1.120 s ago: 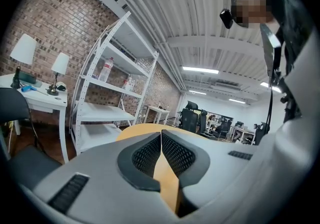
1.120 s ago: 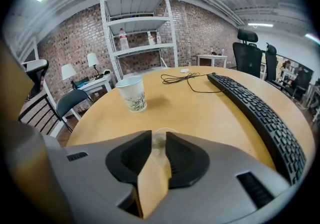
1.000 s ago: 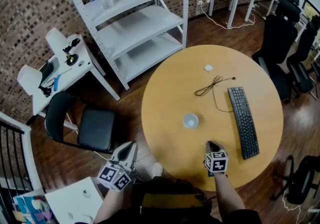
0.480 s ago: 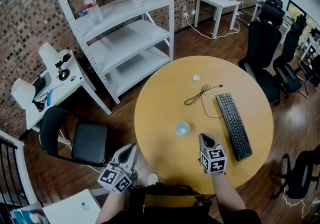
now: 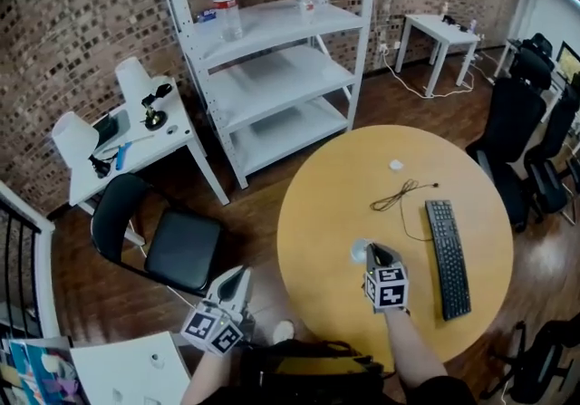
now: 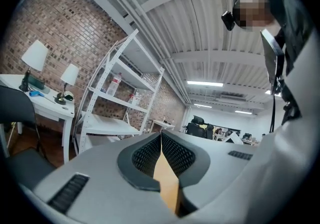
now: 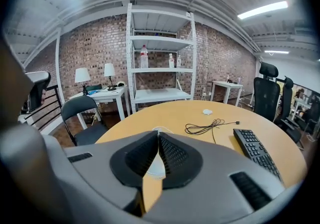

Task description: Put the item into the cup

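Note:
A white cup point(image 5: 359, 251) stands on the round wooden table point(image 5: 326, 204), partly hidden by my right gripper point(image 5: 373, 255). That gripper is shut and empty, its tip right at the cup's near right side. In the right gripper view the cup point(image 7: 159, 131) shows just past the closed right gripper point(image 7: 158, 138). A small white item point(image 5: 396, 165) lies at the table's far side, also seen as the item point(image 7: 207, 112) from the right gripper. My left gripper point(image 5: 237, 278) hangs shut off the table's left edge, over the floor; its own view shows the left gripper point(image 6: 161, 137) empty.
A black cable point(image 5: 399, 195) and a black keyboard point(image 5: 448, 256) lie right of the cup. A white shelf unit point(image 5: 281, 50), a black chair point(image 5: 172, 245) and a small lamp table point(image 5: 127, 136) stand to the left. Office chairs point(image 5: 526, 113) stand at the right.
My right gripper has closed in on the cup, from well short of it to right beside it. The head view has swung left. The left gripper has hardly moved.

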A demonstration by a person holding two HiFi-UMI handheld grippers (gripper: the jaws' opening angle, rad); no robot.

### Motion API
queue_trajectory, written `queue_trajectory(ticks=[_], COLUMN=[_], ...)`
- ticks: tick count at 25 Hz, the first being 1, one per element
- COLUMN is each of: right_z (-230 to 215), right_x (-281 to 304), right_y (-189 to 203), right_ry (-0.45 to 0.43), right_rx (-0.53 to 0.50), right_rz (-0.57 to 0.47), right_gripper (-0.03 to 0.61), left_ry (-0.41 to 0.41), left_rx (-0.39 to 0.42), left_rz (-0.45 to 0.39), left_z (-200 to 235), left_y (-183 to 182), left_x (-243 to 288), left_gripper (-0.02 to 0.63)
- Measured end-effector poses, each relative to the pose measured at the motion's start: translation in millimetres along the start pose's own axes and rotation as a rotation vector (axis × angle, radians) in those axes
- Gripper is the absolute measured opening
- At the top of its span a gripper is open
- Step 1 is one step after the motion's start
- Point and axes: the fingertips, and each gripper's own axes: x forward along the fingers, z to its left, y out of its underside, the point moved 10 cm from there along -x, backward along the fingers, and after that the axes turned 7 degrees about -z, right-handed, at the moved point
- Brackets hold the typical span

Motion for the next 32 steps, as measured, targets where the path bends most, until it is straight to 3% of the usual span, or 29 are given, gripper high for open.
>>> queue_trajectory(ticks=[7, 11, 22, 32], right_z=[6.1, 6.8, -4.1, -41.4], right_x=[14.1, 14.7, -15.5, -96.1], right_y=[1.8, 8.3, 0.1, 15.4], right_ry=[0.004, 0.009, 0.059, 0.179], right_rx=[-0.021, 0.003, 0.013, 0.120], right_rz=[0.006, -0.002, -0.061, -0.159], right_gripper=[0.034, 0.095, 0.095, 0.095], left_ry=[-0.084, -0.093, -0.018, 0.093], left_rx=[-0.009, -0.004, -0.030, -0.034], left_rz=[0.013, 0.018, 0.038, 0.078], left_z=[17.6, 21.6, 18.5, -7.2], left_y=[-1.5, 2.7, 10.7, 20.7], left_x=[-22.4, -23.9, -8.7, 18.6], left_gripper=[0.002, 0.002, 0.002, 0.002])
